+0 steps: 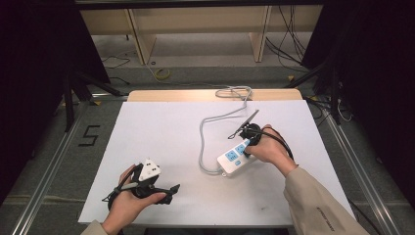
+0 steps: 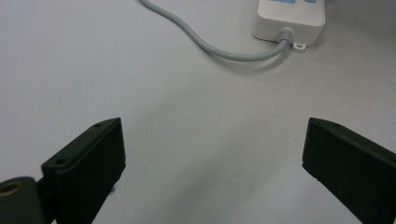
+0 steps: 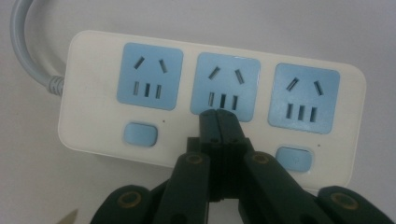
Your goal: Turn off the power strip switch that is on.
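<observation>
Counter: we see a white sheet covering the counter (image 1: pixel 161 147), with a bare wooden strip along the far edge.
Power strip: a white plastic three-outlet power strip with light blue socket faces (image 1: pixel 236 157) lies right of centre, under the right hand.
Cable: its grey round cable (image 1: pixel 205 132) loops left of it and runs to the far edge.
Right tool (image 3: pixel 218 114): jaws pressed together with nothing between them, tips at the lower edge of the middle socket face. We get this from the right gripper view; from the high view the hand hides it.
Switches: that view also shows small blue buttons (image 3: pixel 139 134) below the outer sockets.
Left tool (image 2: pixel 212 154): jaws wide apart over bare sheet at the near left, well apart from the strip.
Left gripper view: we see the strip's cable end and a small mounting tab (image 2: pixel 299 46).
</observation>
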### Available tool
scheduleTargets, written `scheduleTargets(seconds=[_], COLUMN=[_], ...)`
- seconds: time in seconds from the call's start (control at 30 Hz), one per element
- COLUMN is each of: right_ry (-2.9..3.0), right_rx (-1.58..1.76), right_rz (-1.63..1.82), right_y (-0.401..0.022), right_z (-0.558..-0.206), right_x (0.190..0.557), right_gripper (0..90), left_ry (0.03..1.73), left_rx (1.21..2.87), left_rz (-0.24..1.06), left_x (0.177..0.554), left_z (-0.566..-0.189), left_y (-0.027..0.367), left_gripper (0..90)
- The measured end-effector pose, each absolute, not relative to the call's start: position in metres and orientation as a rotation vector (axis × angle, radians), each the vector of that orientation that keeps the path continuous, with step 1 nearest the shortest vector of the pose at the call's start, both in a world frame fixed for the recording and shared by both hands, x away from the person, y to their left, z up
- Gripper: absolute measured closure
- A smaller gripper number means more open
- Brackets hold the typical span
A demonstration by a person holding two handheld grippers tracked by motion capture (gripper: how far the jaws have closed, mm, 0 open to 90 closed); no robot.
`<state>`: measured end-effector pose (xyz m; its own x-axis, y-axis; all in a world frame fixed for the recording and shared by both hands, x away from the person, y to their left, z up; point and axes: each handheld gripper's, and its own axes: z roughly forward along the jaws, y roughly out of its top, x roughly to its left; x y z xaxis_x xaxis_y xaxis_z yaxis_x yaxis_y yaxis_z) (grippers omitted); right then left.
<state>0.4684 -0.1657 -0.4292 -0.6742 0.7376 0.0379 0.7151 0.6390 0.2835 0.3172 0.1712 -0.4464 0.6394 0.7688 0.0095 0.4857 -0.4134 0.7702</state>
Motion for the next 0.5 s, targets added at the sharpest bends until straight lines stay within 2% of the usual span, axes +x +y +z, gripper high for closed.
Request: scheduleTargets(seconds=[0.5], right_ry=[2.752], right_rx=[1.212], right_rz=[0.444], right_y=[-0.1639], right_z=[-0.4252], right_x=[0.4656], right_gripper=[90.0], left_ry=[0.978], left_rx=[2.088], left_rz=[0.466], left_x=[0.3176], left_z=[-0.4466], left_y=[0.1715], left_gripper=[5.5])
